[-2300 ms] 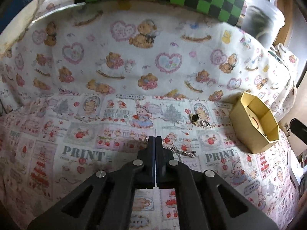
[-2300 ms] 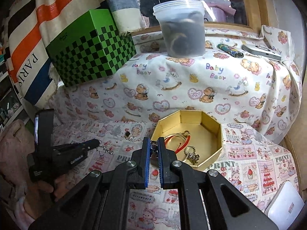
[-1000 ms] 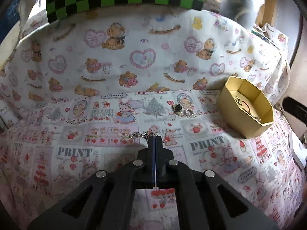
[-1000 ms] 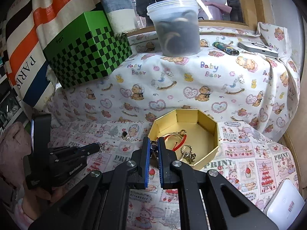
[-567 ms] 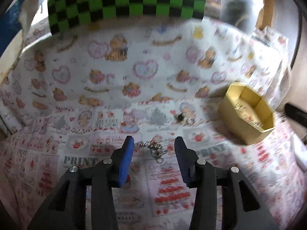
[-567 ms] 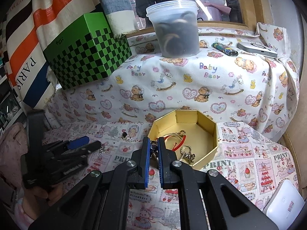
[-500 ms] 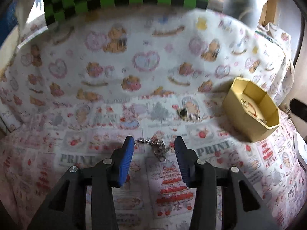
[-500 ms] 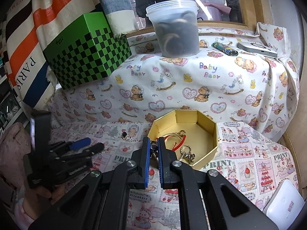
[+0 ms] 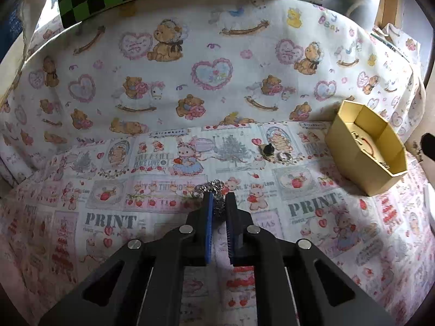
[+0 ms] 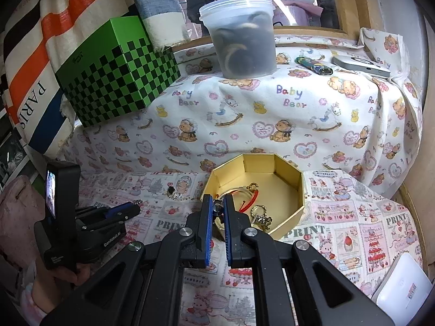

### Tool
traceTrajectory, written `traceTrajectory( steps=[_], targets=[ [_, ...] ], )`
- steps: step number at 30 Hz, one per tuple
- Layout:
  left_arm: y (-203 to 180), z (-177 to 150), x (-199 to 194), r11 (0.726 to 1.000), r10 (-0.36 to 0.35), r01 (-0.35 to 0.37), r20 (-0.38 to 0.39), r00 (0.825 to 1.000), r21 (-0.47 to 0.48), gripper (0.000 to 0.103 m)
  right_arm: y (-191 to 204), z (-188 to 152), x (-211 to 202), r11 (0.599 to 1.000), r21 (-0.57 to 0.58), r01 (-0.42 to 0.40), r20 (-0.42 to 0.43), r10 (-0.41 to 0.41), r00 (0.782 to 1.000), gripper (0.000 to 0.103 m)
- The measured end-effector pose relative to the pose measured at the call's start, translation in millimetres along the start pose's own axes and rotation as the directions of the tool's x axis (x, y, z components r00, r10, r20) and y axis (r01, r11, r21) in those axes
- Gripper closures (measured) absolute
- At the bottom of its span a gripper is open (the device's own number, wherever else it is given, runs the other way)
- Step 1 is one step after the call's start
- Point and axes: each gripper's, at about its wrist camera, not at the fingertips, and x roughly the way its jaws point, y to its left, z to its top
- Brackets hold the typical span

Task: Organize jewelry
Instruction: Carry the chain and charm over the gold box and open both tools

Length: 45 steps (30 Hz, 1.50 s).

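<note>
A bunched silver chain [image 9: 214,187] lies on the printed cloth. My left gripper [image 9: 218,198] is low over it, its jaws a narrow gap apart with the chain between the tips; it also shows in the right wrist view [image 10: 127,210]. A black stud [image 9: 268,149] and a silver ring [image 9: 283,156] lie further right. The gold octagonal box [image 10: 288,209] holds a red cord bracelet [image 10: 250,198] and a gold keyring charm [image 10: 262,217]. My right gripper [image 10: 218,203] hovers at the box's near rim, jaws slightly apart around a small metal piece [image 10: 217,208].
A green checkered box [image 10: 117,73] and a plastic tub [image 10: 243,38] stand on the raised ledge behind. A lighter [image 10: 315,65] and a white device [image 10: 359,66] lie there too. A white case [image 10: 402,296] sits at the near right.
My left gripper let go of the chain, opened wide, then dropped onto it and narrowed around the bunched chain. The right gripper has stayed at the box rim.
</note>
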Motion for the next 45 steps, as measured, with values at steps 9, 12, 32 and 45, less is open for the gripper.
traceTrajectory(
  steps=[9,12,32,45],
  targets=[
    [16,-8,-47,0.992,-0.108,0.111,0.051,0.993,-0.06,0.101,-1,0,-3,1.0,0.01,-0.003,0.007,0.003,1.0,0.094],
    [15,-9,-66,0.989,-0.129,0.134,0.078,0.989,-0.066,0.101,-1,0,-5,1.0,0.012,-0.005,0.011,0.005,1.0,0.094],
    [-25,46,-169,0.967,-0.253,0.251,0.295,0.921,0.048,0.101,-16,10,-33,0.996,0.048,-0.069,0.128,0.062,0.99,0.094],
    [-79,83,-105,0.897,-0.44,0.435,0.204,0.874,0.071,0.101,-45,9,-6,0.988,0.141,-0.057,0.063,0.049,0.997,0.094]
  ],
)
